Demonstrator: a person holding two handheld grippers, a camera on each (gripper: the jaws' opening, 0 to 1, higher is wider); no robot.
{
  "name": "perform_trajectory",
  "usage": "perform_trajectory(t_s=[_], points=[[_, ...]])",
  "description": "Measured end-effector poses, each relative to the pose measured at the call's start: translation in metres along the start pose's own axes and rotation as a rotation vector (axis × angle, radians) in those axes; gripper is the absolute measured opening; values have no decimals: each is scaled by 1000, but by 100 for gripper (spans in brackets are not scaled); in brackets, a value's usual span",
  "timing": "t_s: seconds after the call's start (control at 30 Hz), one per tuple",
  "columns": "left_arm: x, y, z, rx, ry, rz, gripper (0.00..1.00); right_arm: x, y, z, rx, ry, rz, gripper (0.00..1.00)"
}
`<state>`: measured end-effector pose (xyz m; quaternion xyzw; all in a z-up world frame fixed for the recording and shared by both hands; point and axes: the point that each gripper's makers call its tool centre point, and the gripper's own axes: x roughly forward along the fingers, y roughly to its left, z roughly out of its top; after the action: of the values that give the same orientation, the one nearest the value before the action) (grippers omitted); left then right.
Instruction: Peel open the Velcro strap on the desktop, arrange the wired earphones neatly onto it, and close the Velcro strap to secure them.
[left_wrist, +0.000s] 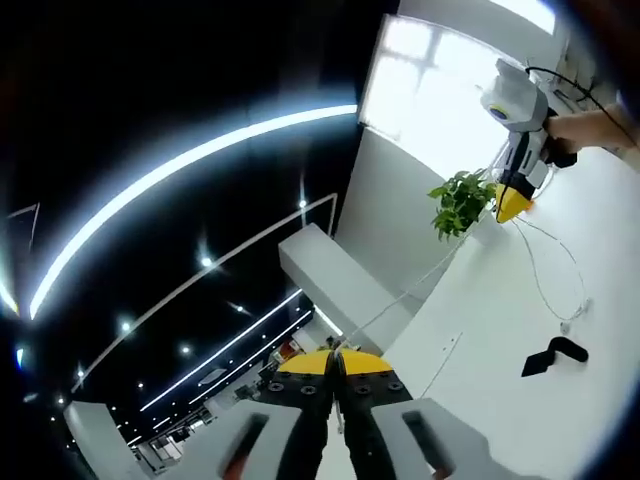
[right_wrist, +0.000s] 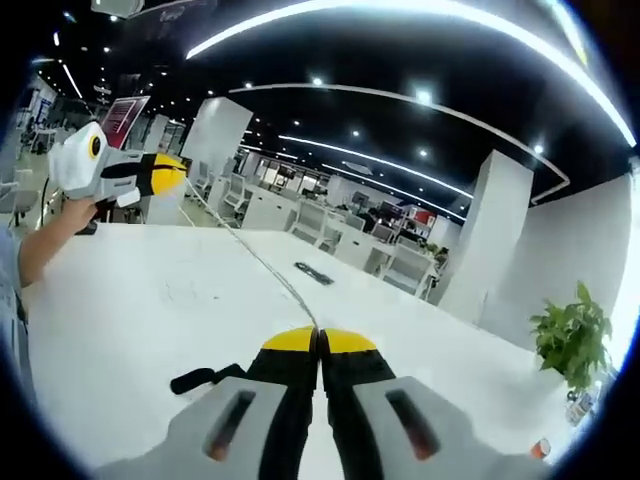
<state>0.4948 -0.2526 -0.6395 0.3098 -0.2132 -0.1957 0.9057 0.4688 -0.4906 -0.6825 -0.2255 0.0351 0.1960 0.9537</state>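
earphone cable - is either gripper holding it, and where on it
Both. The earphone cable runs taut between the shut left gripper and the shut right gripper, each pinching it at its tips; which part cannot be told.

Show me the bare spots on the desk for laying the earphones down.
Bare white desktop lies between the black Velcro strap and the left claw. The thin white earphone cable, stretched from there to the right claw, crosses the middle. The green potted plant stands by the far edge.

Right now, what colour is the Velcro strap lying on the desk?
Black. The strap lies on the white desk; it shows best in the left gripper view.
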Motion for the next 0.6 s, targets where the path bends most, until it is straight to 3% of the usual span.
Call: perform_trajectory(t_s=[0.27, 0.47, 0.6], points=[[3, -15, -5, -27, 17, -53, 5, -11, 1, -15, -90, 46, -49, 4], [2, -6, -1, -20, 11, -29, 5, -15, -8, 13, -151, -13, -97, 4], [0, 8, 0, 3, 17, 10, 5, -18, 6, 27, -84, -54, -13, 4]])
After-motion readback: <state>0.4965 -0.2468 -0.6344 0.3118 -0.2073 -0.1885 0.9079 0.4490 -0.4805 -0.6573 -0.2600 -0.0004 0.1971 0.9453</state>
